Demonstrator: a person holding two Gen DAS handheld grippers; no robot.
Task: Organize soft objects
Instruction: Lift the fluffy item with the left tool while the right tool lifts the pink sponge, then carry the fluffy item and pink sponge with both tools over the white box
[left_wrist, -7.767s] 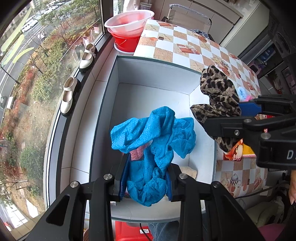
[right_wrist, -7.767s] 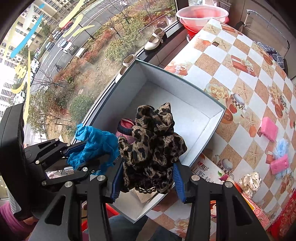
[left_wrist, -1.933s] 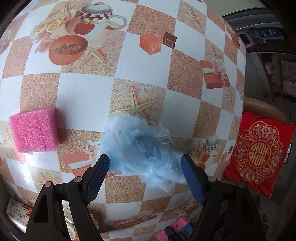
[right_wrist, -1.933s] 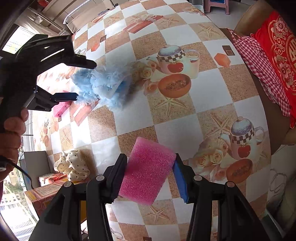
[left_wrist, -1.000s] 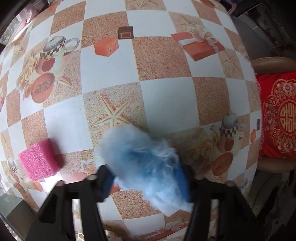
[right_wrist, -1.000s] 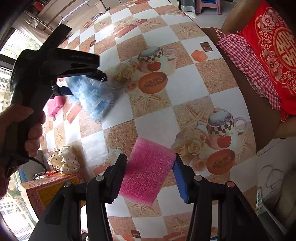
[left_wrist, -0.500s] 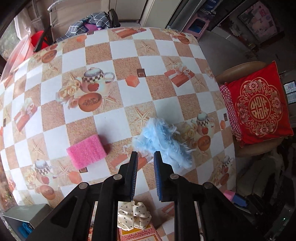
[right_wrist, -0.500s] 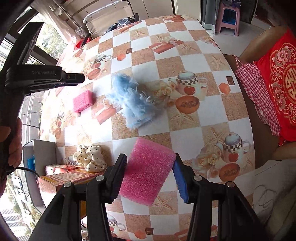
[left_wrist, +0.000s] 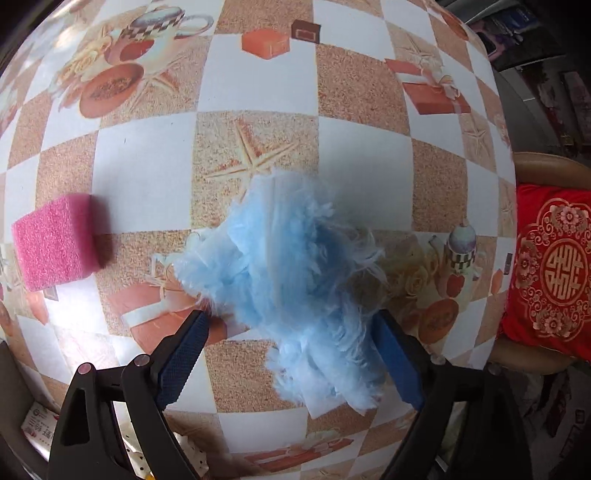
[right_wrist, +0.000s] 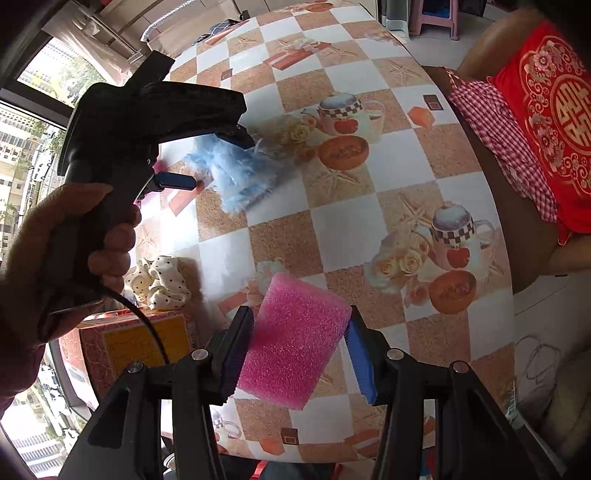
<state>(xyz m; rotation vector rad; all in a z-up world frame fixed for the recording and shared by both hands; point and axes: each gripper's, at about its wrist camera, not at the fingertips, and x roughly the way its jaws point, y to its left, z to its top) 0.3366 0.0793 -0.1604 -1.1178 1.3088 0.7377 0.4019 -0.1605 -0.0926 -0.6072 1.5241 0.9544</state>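
A fluffy light-blue cloth (left_wrist: 295, 273) lies on the checked tablecloth (left_wrist: 147, 166). My left gripper (left_wrist: 291, 354) is open, its blue pads on either side of the cloth's near end. The cloth also shows in the right wrist view (right_wrist: 240, 173), under the left gripper (right_wrist: 218, 158). My right gripper (right_wrist: 299, 350) is shut on a pink sponge (right_wrist: 295, 347) and holds it above the table. A second pink sponge (left_wrist: 55, 240) lies left of the blue cloth.
A cream polka-dot scrunchie (right_wrist: 159, 280) lies beside a red and yellow box (right_wrist: 136, 343) at the table's left edge. A chair with a red embroidered cushion (right_wrist: 546, 107) and a red checked cloth (right_wrist: 502, 136) stands to the right.
The left gripper, shut and high above the table half a second ago, has dropped low and opened around the blue cloth. The right gripper still holds the pink sponge.
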